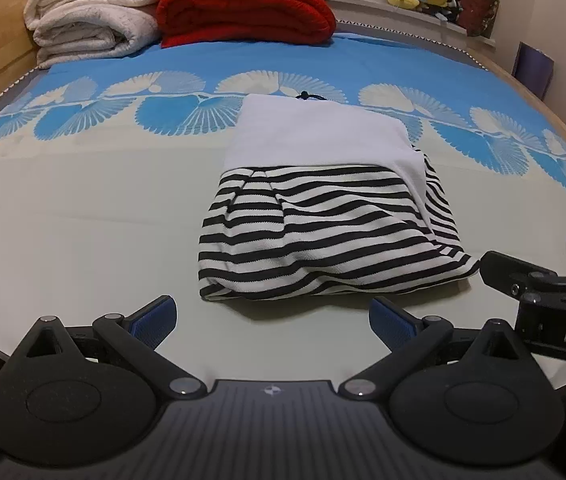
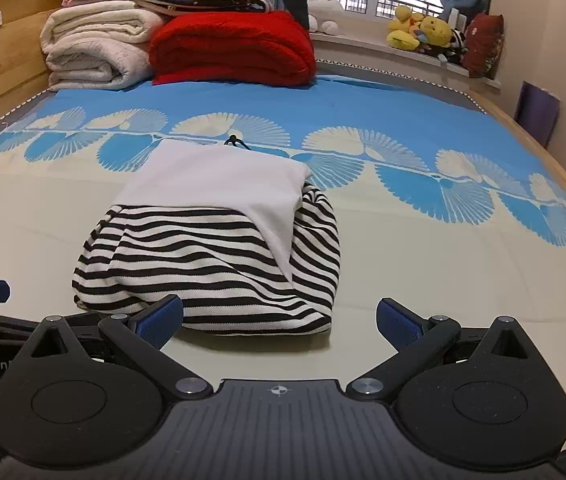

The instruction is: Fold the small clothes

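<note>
A small folded garment lies on the bed, black-and-white striped at the near end and plain white at the far end, with a dark cord knot at its far edge. It also fills the left-centre of the right wrist view as the same striped garment. My left gripper is open just short of its near hem, holding nothing. My right gripper is open too, its left pad overlapping the garment's near edge. The right gripper's fingers show at the right of the left wrist view, beside the garment's near right corner.
The garment rests on a bed sheet, cream near me and blue with fan patterns farther off. Folded white blankets and a red blanket are stacked at the far side. Plush toys sit on the window ledge. A wooden bed frame runs along the left.
</note>
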The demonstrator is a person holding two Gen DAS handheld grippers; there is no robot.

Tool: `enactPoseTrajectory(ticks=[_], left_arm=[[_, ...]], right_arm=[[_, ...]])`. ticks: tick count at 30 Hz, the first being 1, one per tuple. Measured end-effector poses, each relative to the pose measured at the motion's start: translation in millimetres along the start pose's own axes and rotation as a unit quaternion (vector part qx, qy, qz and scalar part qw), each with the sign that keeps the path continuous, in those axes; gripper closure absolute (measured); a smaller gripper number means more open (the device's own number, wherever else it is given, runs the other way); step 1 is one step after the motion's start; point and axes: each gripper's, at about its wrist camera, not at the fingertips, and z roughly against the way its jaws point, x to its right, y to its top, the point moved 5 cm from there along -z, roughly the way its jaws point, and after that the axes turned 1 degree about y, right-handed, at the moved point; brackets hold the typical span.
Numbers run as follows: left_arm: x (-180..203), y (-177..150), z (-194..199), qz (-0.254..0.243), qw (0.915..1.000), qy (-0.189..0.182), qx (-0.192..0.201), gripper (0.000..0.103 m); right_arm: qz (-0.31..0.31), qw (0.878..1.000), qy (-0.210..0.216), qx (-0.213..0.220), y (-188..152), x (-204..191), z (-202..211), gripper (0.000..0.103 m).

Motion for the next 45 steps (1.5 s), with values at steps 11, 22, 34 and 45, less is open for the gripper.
enactPoseTrajectory(ticks=[11, 22, 34, 45], left_arm=[[-1.0, -0.3, -2.9, 0.005, 1.0, 0.003, -0.006, 0.001], [-0.7, -0.1, -3.1, 0.006, 1.0, 0.003, -0.006, 0.001], [0.4, -1.6, -4.1, 0.003, 1.0, 0.001, -0.006, 0.001], [-0.8, -0.7, -4.9, 0.003, 0.9999, -0.001, -0.011, 0.001]], right_arm=[[0.001, 1.0, 0.003, -0.007, -1.4, -2.8, -3.7, 0.001], [0.001, 1.0, 0.004, -0.007, -1.6, -2.0, -3.4, 0.001], [-0.001, 1.0, 0.002, -0.01, -2.1, -2.6, -4.3, 0.001], [-0.006, 1.0, 0.002, -0.013, -2.3, -4.1, -6.0, 0.001]])
